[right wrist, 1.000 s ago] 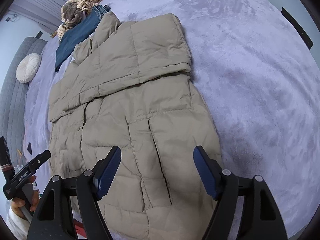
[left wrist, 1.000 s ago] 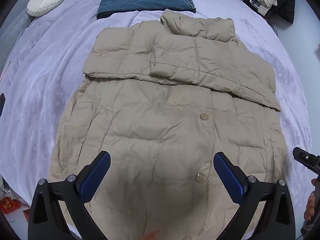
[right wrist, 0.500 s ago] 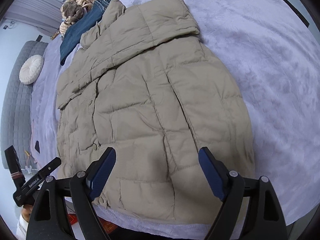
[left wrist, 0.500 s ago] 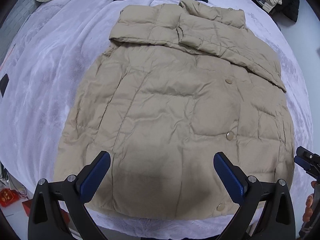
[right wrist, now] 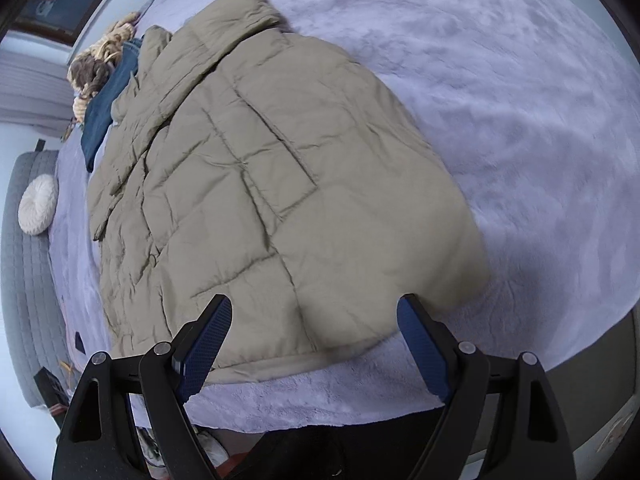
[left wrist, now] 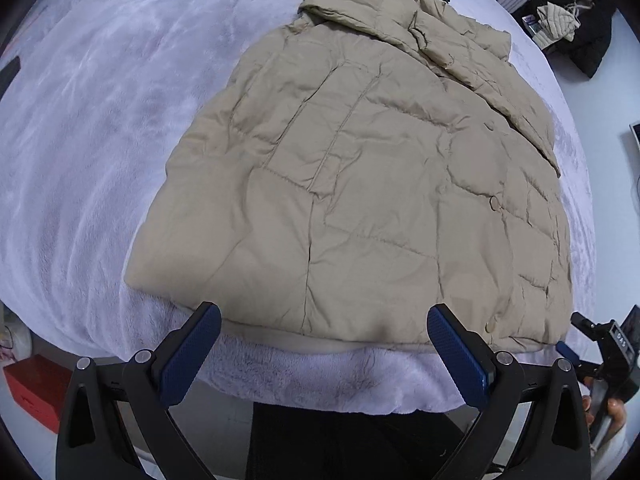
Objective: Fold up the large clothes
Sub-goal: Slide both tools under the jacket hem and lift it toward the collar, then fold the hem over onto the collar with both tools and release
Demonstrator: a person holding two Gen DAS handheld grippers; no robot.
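At the near edge of the bed (left wrist: 80, 160), the left gripper (left wrist: 324, 344) hung pointing steeply down, its jaws spread wide with nothing between them, just short of the hem of the beige puffer jacket (left wrist: 360, 200). The right gripper (right wrist: 314, 336) hung likewise over the hem's other end, jaws released and empty after widening a little. The jacket lay flat on the lavender blanket, sleeves folded across its chest. Beyond its collar lay folded jeans (right wrist: 104, 112).

Round cushion (right wrist: 38, 204) — folded jeans (right wrist: 106, 108)
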